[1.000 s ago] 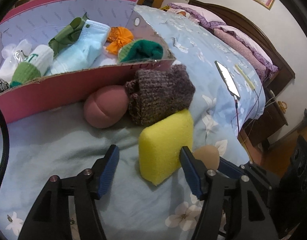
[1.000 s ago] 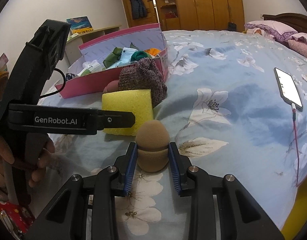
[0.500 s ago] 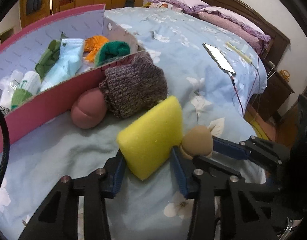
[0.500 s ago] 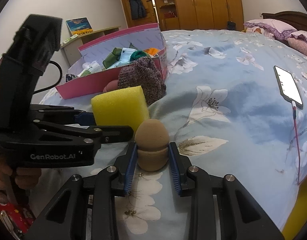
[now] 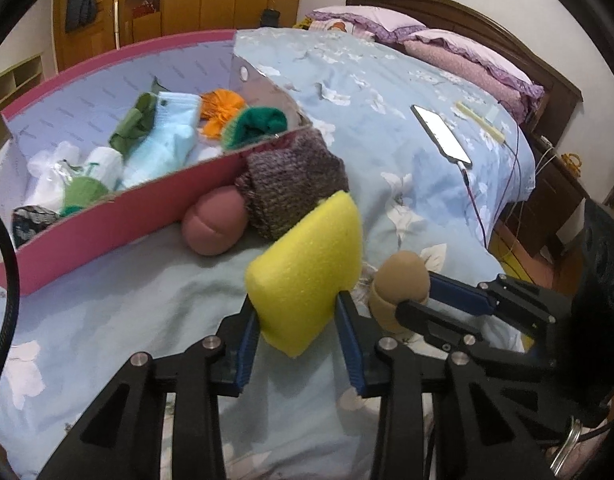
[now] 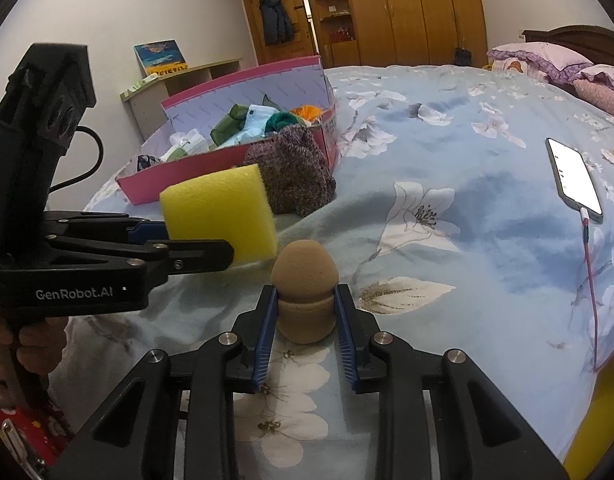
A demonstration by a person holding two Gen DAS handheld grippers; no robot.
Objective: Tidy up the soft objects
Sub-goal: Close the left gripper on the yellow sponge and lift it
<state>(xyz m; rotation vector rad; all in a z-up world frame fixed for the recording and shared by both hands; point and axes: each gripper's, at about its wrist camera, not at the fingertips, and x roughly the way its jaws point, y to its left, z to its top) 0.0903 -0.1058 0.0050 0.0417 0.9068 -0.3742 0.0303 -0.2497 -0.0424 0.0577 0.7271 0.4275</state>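
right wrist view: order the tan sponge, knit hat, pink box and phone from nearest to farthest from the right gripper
1. tan sponge, between the right gripper fingers.
2. knit hat, ahead, slightly left, against the box front.
3. pink box, behind the hat.
The phone, far right on the bedspread, is too close to call against the hat.

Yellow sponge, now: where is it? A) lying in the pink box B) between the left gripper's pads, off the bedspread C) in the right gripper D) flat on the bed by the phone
B: the yellow sponge sits clamped between the closing pads of the left gripper, raised off the bedspread.
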